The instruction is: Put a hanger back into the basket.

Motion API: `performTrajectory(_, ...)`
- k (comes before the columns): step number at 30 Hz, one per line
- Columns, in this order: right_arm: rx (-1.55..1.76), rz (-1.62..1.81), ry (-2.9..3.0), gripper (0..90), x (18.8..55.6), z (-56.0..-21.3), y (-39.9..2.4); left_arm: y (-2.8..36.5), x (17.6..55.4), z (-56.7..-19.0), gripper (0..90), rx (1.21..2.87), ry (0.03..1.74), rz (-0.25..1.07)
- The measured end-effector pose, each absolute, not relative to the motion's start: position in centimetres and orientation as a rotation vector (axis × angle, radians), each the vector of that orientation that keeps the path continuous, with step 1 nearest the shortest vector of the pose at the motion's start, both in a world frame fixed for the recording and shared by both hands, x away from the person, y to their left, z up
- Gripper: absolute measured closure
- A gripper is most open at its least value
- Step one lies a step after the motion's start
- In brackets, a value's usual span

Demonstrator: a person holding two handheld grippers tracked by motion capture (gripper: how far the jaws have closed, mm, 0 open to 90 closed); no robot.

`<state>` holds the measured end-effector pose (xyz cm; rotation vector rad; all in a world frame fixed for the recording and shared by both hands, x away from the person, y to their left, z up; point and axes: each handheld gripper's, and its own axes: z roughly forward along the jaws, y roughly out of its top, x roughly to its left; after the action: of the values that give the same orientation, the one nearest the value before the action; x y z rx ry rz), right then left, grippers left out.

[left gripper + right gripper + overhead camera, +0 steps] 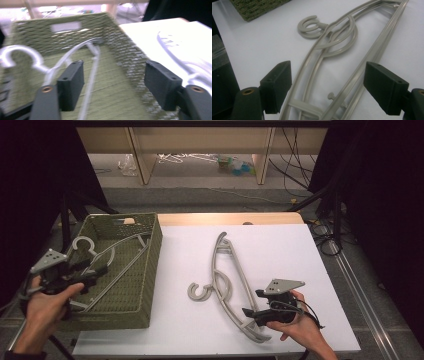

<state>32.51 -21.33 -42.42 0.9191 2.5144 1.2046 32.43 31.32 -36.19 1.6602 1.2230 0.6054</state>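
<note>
1. Risk: the right gripper (260,312), jaws apart astride the stacked hangers (342,57) on the white surface (300,250), may pinch just one, since these thin, smooth grey plastic curves overlap
2. Left gripper (92,272), jaws apart and empty, hovers over the woven green basket (150,270) holding another hanger (107,255)

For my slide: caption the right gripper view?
Open right gripper poised over grey plastic hangers on white table.

Left gripper view motion-blurred; hanger in basket (62,62) smeared; table hanger (337,57) cut by frame edge.
</note>
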Motion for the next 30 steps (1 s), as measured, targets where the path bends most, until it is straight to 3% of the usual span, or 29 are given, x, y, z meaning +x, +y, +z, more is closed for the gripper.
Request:
performTrajectory(6,0.932,1.225,2.488,22.0,32.5,-42.4,-21.2,26.1,30.5,-37.2,19.3,1.672,1.087,0.527)
performTrajectory(15,0.934,1.236,2.482,21.8,32.4,-42.4,-21.2,19.9,27.8,-40.5,15.8,1.753,0.877,0.405)
performTrajectory(20,0.945,1.224,2.484,21.8,32.2,-42.5,-21.1,18.4,26.5,-41.7,15.9,1.785,0.786,0.403)
performTrajectory(30,0.948,1.223,2.487,20.3,32.1,-42.8,-20.3,18.6,26.1,-42.9,15.9,1.748,0.829,0.436)
